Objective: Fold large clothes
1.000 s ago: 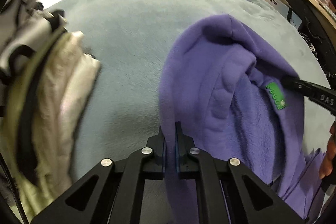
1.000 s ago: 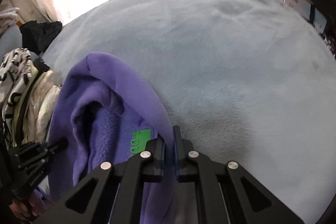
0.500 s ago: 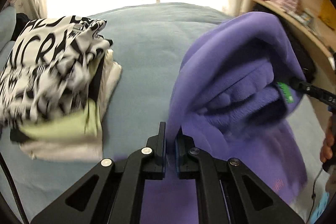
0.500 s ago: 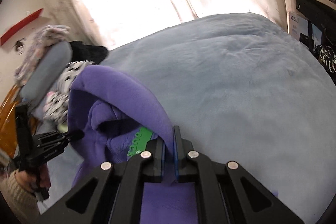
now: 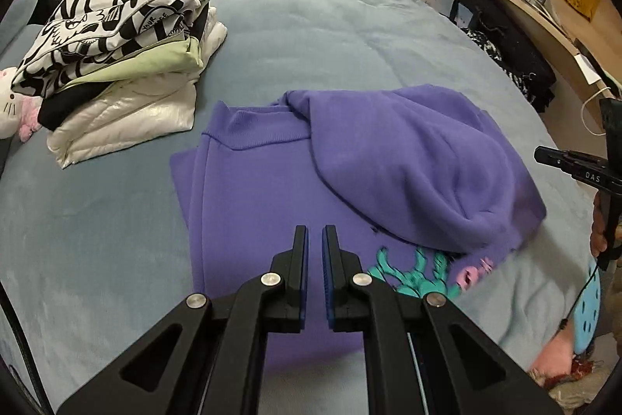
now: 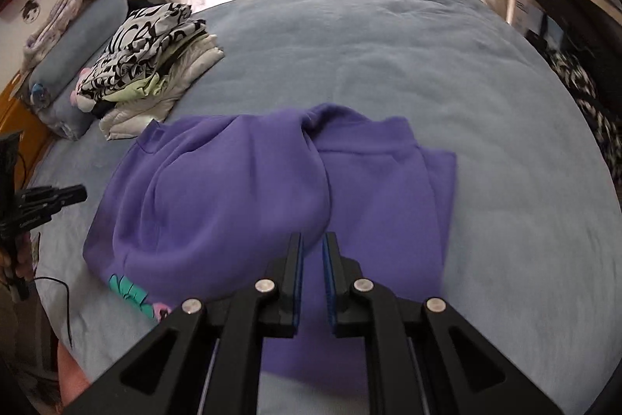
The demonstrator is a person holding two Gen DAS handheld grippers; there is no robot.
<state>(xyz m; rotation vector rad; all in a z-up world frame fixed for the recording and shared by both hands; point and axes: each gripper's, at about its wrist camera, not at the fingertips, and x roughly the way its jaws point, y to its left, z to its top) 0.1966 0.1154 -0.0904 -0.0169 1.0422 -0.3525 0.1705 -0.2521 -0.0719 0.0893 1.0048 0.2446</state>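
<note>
Both pairs of fingers are empty. The left gripper (image 5: 315,240) has its fingers nearly together, a narrow gap showing and no cloth in it. The right gripper (image 6: 313,246) has its jaws just opening, nothing between them either. Both hang above the purple hoodie (image 5: 272,189), which lies on the blue bed (image 5: 318,26) folded into a rough rectangle, its hood (image 5: 420,166) flopped over the top and a printed graphic (image 5: 420,275) peeking out beneath. The fold looks about done to me; maybe the hood wants tucking. Off to the side sits 1 stack of folded clothes (image 5: 124,57), so this one probably still has to join it.
</note>
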